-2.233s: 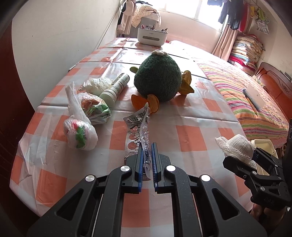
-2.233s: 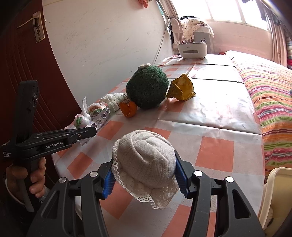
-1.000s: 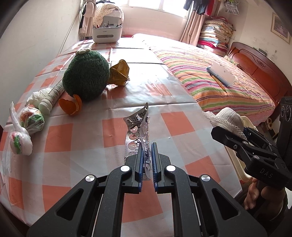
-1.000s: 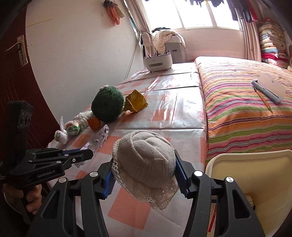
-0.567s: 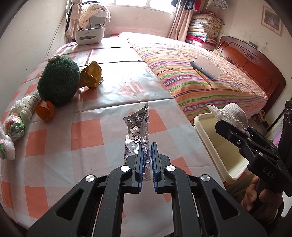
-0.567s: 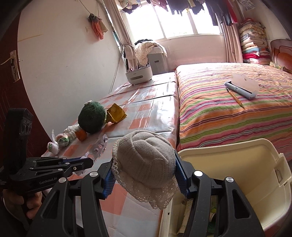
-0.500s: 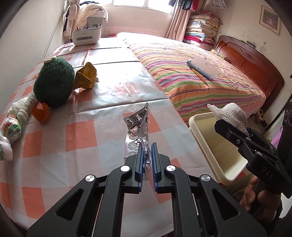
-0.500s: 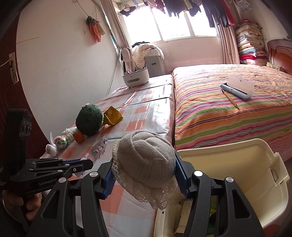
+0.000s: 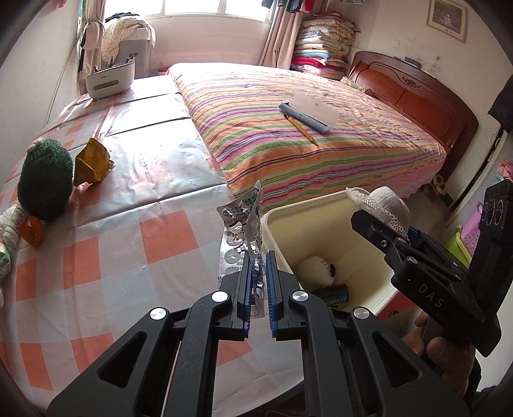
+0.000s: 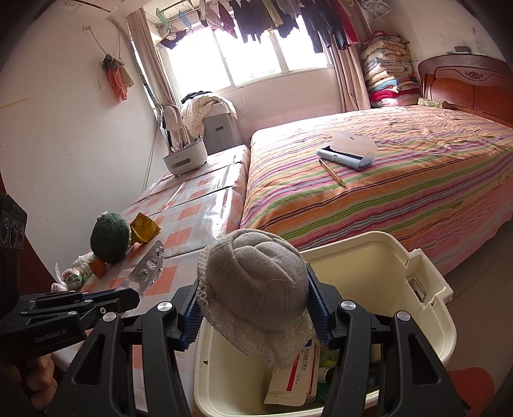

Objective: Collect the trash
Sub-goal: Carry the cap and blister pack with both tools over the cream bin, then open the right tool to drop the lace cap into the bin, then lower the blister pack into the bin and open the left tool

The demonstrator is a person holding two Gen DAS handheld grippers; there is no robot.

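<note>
A lived-in home bedroom surrounds me: a bed (image 9: 320,128) under a striped cover fills the view toward 1 o'clock, its carved wooden headboard (image 9: 416,93) at 2 o'clock. Folded quilts (image 9: 323,41) are stacked in the corner at 12 o'clock beside a curtained window (image 10: 253,54), where laundry (image 10: 275,22) hangs. A bench (image 9: 128,179) in checked oilcloth runs along the wall at 10 o'clock.

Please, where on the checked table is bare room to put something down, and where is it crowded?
The checked table is bare between the green plush ball and the cream bin, and beyond the yellow wrapper toward the white caddy. It is crowded at the left edge, around the orange piece.
</note>
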